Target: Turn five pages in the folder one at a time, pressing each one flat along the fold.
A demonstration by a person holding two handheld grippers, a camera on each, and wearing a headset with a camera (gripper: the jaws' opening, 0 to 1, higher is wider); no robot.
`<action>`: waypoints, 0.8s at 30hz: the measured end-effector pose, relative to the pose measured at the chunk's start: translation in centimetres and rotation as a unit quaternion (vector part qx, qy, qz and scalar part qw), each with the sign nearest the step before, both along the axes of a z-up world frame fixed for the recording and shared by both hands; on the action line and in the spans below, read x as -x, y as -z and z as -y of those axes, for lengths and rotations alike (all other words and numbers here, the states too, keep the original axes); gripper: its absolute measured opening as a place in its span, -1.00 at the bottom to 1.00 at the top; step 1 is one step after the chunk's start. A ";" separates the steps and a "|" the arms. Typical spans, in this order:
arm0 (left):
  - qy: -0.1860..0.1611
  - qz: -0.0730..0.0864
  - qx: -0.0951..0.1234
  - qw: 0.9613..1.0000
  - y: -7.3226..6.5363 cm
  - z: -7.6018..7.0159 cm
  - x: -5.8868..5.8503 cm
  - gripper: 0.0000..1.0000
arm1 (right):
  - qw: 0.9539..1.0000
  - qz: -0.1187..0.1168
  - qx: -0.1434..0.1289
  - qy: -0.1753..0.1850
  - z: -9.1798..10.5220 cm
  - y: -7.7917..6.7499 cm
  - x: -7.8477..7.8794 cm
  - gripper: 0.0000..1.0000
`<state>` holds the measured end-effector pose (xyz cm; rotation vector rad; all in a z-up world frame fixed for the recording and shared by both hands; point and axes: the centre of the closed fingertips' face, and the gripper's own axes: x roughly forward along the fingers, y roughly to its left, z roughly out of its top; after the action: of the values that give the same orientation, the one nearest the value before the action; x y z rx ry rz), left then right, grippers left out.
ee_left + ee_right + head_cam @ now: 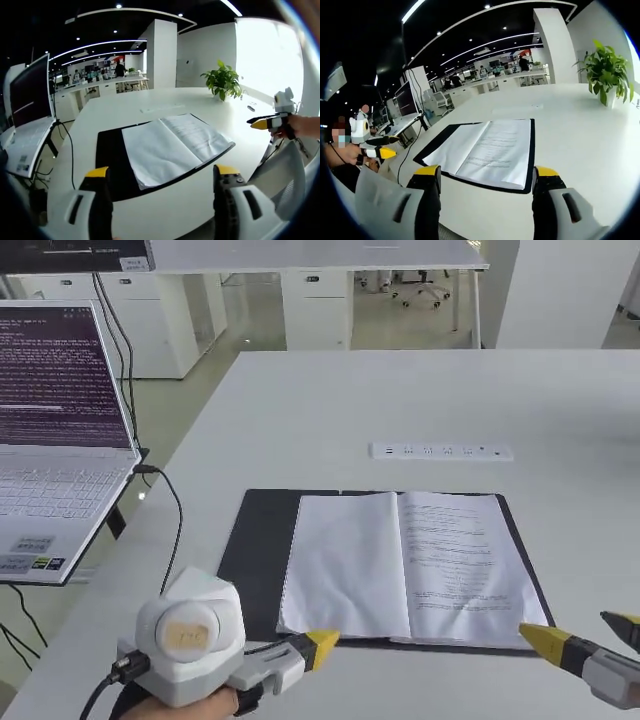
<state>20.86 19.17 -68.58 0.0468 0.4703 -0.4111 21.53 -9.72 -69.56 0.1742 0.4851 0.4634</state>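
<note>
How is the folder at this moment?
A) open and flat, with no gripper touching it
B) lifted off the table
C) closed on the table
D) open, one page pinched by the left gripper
A: the folder lies open on the table, and the left gripper and right gripper, both open, hang short of its near edge.

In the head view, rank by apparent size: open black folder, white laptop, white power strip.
1. open black folder
2. white laptop, but the frame edge crops it, so first versus second is unsure
3. white power strip, clearly smallest
</note>
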 end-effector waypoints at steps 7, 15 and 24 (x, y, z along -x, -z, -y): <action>0.007 -0.007 -0.005 1.000 0.6 0.7 -0.4 0.65 | 1.000 -0.002 -0.009 0.006 0.4 0.3 0.0 0.47; 0.035 -0.018 -0.010 0.999 1.5 3.6 -1.8 0.61 | 1.000 -0.013 -0.016 0.003 0.2 1.2 -0.1 0.46; 0.085 -0.020 -0.025 0.996 2.7 8.2 -3.9 0.59 | 1.000 -0.019 -0.021 -0.002 -0.2 1.8 0.0 0.46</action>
<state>24.77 10.96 -71.26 0.1281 0.5187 -0.5685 21.48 -9.51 -71.35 0.2220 0.5126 0.4748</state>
